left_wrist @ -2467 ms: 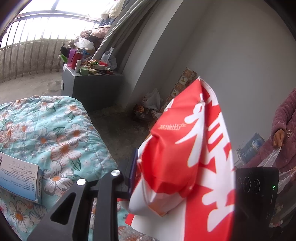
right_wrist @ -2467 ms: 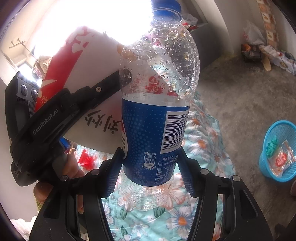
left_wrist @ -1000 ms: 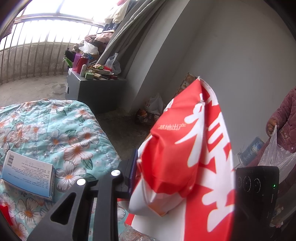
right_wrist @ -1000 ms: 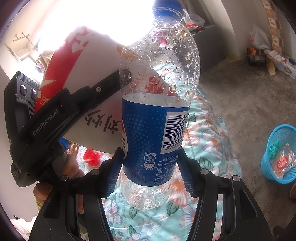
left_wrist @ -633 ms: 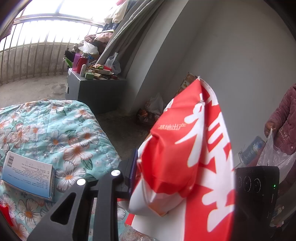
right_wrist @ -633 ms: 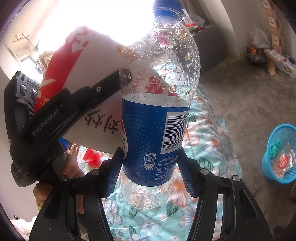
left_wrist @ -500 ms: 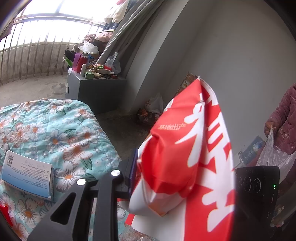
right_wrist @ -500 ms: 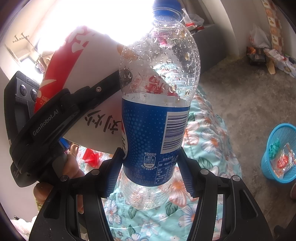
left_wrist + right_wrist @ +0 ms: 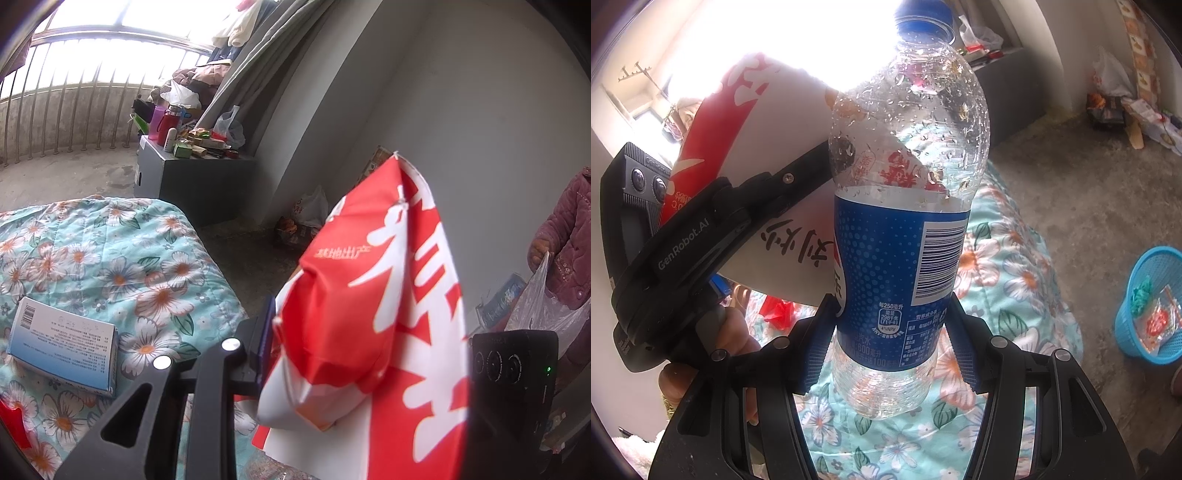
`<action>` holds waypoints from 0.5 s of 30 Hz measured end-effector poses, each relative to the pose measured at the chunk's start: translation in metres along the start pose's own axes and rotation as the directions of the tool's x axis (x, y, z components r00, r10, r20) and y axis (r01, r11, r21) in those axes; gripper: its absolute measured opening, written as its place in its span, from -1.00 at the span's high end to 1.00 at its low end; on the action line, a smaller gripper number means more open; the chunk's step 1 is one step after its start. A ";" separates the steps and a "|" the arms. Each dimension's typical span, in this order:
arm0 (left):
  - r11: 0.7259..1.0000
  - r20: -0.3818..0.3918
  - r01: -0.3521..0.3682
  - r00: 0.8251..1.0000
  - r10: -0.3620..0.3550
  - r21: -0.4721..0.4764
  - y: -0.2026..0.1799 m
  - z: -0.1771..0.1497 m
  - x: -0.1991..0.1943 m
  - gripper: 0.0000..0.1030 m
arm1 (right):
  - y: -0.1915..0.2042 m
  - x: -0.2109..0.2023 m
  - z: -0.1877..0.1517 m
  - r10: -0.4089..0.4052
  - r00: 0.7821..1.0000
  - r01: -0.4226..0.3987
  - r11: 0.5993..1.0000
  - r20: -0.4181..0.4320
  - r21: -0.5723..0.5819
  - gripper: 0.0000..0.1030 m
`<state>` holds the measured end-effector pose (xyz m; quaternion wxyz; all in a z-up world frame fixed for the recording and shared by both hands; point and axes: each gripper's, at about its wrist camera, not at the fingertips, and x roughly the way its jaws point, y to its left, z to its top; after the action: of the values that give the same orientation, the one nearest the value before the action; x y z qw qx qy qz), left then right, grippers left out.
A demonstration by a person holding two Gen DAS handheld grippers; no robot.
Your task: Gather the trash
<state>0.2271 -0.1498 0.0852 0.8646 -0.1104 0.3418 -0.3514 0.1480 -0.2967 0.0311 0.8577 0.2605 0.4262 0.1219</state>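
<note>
Right gripper [image 9: 890, 343] clamped on empty plastic bottle [image 9: 905, 229], left gripper [image 9: 325, 354] apparently pinching red-and-white package [image 9: 369, 314], its far finger hidden, both above floral quilt [image 9: 110, 258]; carry bottle upright to blue basket [image 9: 1152, 310], then release directly over opening.

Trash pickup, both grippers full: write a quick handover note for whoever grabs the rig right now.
Left gripper: shut on the red and white bag.
Right gripper: shut on the empty plastic bottle, upright, cap on.
Both held above the floral quilt.
Blue basket on the floor already holds wrappers.
Left on the quilt: blue box, red scrap.
Next, probably: drop bottle and bag, then collect those.
</note>
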 end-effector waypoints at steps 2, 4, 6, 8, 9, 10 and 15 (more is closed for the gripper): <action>1.000 -0.002 0.003 1.000 -0.003 -0.003 0.001 0.000 0.001 0.52 | 0.000 0.000 0.000 -0.005 1.000 0.005 1.000 -0.003 -0.004 -0.07; 1.000 0.003 0.004 1.000 -0.004 -0.008 0.002 -0.001 -0.001 0.52 | 0.001 0.001 0.001 -0.001 1.000 0.001 1.000 -0.008 -0.007 -0.07; 1.000 0.008 0.003 1.000 -0.003 -0.010 0.003 -0.001 -0.004 0.52 | 0.002 0.001 0.002 -0.003 1.000 0.003 1.000 -0.011 -0.011 -0.07; 1.000 0.009 0.004 1.000 -0.003 -0.014 0.005 -0.001 -0.006 0.52 | 0.004 0.001 0.002 -0.009 1.000 0.009 1.000 -0.011 -0.019 -0.07; 1.000 0.009 0.002 1.000 -0.002 -0.018 0.007 -0.001 -0.007 0.52 | 0.005 0.002 0.002 -0.008 1.000 0.008 1.000 -0.012 -0.022 -0.07; 1.000 0.010 0.001 1.000 -0.001 -0.021 0.008 -0.001 -0.008 0.52 | 0.005 0.003 0.002 -0.004 1.000 0.003 1.000 -0.014 -0.024 -0.07; 1.000 0.017 -0.007 1.000 0.007 -0.020 0.011 0.000 -0.016 0.52 | 0.006 0.002 0.002 0.002 1.000 -0.003 0.999 -0.017 -0.036 -0.07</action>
<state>0.2239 -0.1308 0.0888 0.8676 -0.1208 0.3381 -0.3441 0.1507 -0.2914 0.0336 0.8584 0.2444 0.4309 0.1330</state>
